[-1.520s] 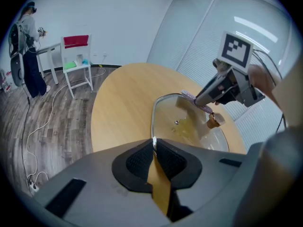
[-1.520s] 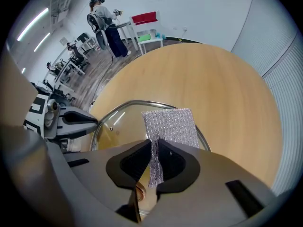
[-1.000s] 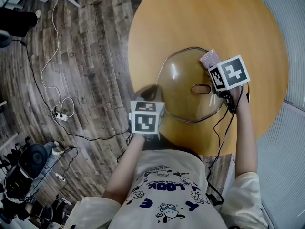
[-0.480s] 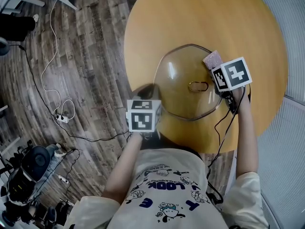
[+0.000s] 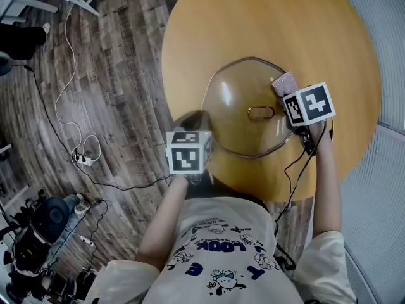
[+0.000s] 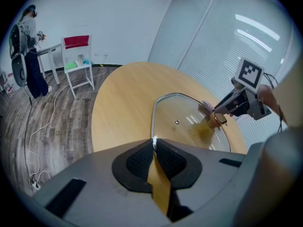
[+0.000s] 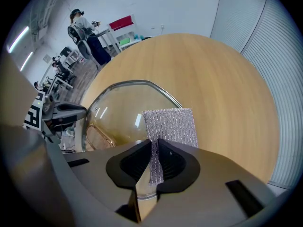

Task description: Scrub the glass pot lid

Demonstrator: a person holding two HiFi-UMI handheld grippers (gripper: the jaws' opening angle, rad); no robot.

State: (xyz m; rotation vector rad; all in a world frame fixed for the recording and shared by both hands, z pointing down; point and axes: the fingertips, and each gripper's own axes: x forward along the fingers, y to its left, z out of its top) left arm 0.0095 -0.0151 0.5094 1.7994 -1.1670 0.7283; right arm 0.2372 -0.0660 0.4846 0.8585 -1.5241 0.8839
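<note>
The glass pot lid [image 5: 243, 116] lies dome-up on the round wooden table [image 5: 266, 24], with its gold loop handle [image 5: 261, 112] near the middle. My left gripper [image 5: 200, 125] is shut on the lid's near-left rim [image 6: 154, 141]. My right gripper [image 5: 286, 94] is shut on a silver scrub cloth [image 5: 285, 81], which rests on the lid's right edge. In the right gripper view the cloth [image 7: 171, 126] hangs over the lid [image 7: 120, 110] past the jaws. The left gripper view shows the right gripper [image 6: 218, 109] pressing the cloth [image 6: 207, 107] beside the handle [image 6: 218, 120].
The table's near edge [image 5: 253, 195] is close to the person's body. Cables [image 5: 76, 151] and equipment lie on the wood floor at the left. A white chair with a red back [image 6: 78, 56] and a standing person [image 6: 28, 46] are far behind the table.
The right gripper has slid the scrub cloth along the lid's right side, a little nearer to the person. The left gripper has kept its hold on the rim.
</note>
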